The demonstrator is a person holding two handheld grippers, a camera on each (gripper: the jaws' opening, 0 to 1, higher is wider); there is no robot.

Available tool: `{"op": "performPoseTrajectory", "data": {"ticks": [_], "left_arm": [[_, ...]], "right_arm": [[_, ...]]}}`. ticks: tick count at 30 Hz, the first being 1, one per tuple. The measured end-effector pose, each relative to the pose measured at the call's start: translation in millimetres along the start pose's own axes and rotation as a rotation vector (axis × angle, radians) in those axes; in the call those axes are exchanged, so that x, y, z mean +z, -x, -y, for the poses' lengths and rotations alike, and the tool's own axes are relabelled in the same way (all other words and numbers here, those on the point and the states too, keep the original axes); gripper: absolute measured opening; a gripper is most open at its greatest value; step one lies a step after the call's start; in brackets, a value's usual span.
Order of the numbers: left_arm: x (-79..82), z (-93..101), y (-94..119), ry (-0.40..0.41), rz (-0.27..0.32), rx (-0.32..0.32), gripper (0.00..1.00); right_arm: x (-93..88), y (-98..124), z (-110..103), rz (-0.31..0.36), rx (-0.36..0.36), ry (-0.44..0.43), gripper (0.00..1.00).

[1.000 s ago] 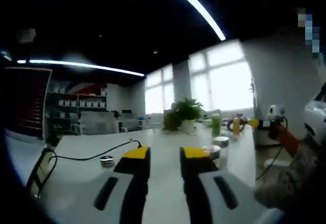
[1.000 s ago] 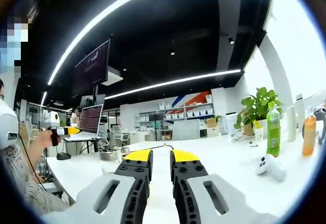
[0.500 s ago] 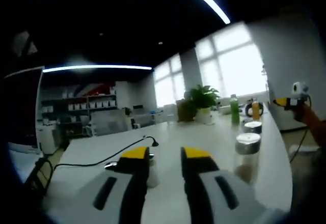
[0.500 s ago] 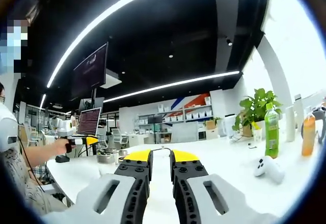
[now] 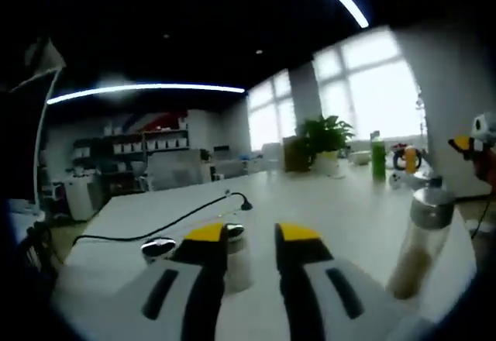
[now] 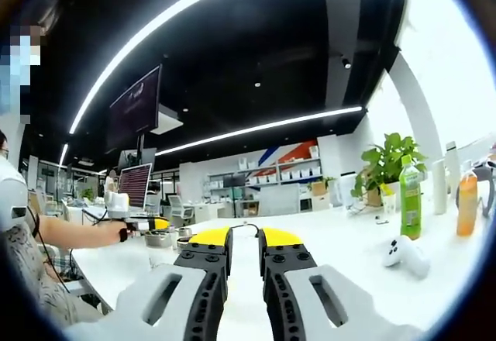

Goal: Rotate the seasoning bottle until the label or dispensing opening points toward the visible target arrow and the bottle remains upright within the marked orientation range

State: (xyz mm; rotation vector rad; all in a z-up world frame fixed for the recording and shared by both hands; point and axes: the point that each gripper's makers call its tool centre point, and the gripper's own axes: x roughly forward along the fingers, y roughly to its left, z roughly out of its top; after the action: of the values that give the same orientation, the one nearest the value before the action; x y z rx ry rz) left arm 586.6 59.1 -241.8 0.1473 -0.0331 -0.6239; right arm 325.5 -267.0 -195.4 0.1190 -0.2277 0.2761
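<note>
A white table point(image 5: 341, 217) spans both views. On it (right of the left gripper point(image 5: 252, 234)) stands an upright seasoning bottle point(image 5: 418, 236), untouched. Both the left and the right gripper point(image 6: 245, 239) hold narrow, empty jaws.

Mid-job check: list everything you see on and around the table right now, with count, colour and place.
Seasoning bottle: one, clear with silver cap, upright at right in the left gripper view.
Small jar: one, pale, between the left gripper's jaws.
Round metal tin: one, silver, left of that gripper.
Black cable: one, across the white table.
Green bottle: one, far right.
Orange bottle: one, beside it.
Potted plant: one, green, behind them.
White controller: one, right side.
Left gripper: open.
Right gripper: jaws nearly together, empty.
</note>
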Motion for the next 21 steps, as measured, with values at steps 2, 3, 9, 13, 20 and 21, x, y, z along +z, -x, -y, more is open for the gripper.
{"op": "performPoseTrajectory", "data": {"ticks": [2,3,9,13,20,21], "left_arm": [[-2.0,3.8,-8.1,0.01,-0.002,-0.004,0.27],[-2.5,6.8,-9.2,0.002,-0.004,0.004,0.27],[-4.6,20.8,-10.8,0.019,0.004,0.014,0.29],[-9.4,20.3,-13.3,0.039,0.008,0.042,0.31],[-18.6,8.2,-17.2,0.014,-0.015,0.101,0.34],[-20.1,6.8,-17.5,0.018,-0.018,0.105,0.34]], "right_arm": [[-0.2,-0.5,0.0,-0.002,0.0,0.002,0.12],[-0.2,-0.7,0.1,-0.003,0.0,0.004,0.12],[7.1,0.0,-8.8,0.026,0.042,-0.063,0.12],[10.1,0.5,-15.0,0.032,0.053,-0.042,0.12],[10.0,0.2,-15.6,0.034,0.057,-0.041,0.12],[9.5,0.1,-15.1,0.033,0.056,-0.042,0.12]]}}
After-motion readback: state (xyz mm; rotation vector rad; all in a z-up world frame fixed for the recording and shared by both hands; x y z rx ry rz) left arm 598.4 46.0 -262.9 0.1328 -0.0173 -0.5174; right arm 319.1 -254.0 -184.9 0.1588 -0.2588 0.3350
